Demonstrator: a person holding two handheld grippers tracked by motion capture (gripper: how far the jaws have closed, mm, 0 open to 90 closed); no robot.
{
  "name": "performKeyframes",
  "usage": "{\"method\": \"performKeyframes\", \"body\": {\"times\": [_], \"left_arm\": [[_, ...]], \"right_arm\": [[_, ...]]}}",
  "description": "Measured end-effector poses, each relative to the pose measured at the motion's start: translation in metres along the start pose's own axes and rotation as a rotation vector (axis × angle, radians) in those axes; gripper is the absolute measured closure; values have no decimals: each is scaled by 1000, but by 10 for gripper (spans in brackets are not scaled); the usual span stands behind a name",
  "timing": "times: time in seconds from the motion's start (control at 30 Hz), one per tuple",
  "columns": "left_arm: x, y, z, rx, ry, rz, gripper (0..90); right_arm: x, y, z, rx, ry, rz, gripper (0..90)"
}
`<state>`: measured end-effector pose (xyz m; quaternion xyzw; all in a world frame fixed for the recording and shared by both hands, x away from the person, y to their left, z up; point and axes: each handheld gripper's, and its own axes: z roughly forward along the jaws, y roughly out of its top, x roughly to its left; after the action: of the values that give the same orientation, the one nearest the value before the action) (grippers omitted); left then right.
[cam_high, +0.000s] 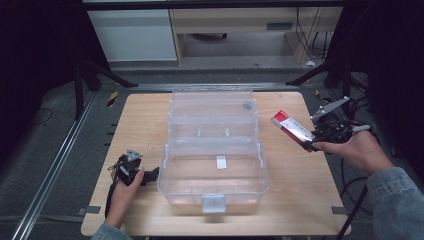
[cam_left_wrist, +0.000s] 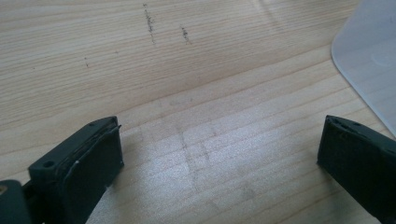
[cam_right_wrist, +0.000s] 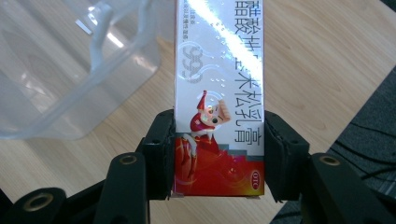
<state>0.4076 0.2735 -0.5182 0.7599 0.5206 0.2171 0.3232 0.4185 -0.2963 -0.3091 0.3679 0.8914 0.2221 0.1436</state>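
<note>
1. Nearest, at the table's front left: left gripper (cam_high: 150, 175) resting low beside the clear plastic storage box (cam_high: 214, 150), jaws spread wide over bare wood, nothing between them.
2. Just beside it: the box's open tub with a front latch, near the front edge of the light wooden table (cam_high: 300, 200), its transparent lid tipped back behind.
3. Further back, on the right: right gripper (cam_high: 311, 142) held above the table, clear of the box's right rim, jaws closed firmly on the lower end of a slim red-and-white cardboard medicine carton (cam_high: 291, 128), which sticks out up and left towards the box.
4. Step in hand, by the look of it: carrying the carton towards the open tub for packing.
5. Next move likely calls for swinging left over the rim, lowering the carton's long side to clear the walls, then parting the jaws only once inside.
6. Readable on the carton (cam_right_wrist: 219, 93) in the right gripper view: "999", a column of Chinese characters, a small "OTC" oval, and a cartoon figure in a red hat.
</note>
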Motion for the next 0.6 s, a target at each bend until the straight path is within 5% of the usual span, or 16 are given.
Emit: {"method": "performKeyframes", "body": {"times": [0.6], "left_arm": [[0, 0, 0, -7, 0, -5, 0]], "right_arm": [[48, 51, -15, -48, 23, -177, 515]]}}
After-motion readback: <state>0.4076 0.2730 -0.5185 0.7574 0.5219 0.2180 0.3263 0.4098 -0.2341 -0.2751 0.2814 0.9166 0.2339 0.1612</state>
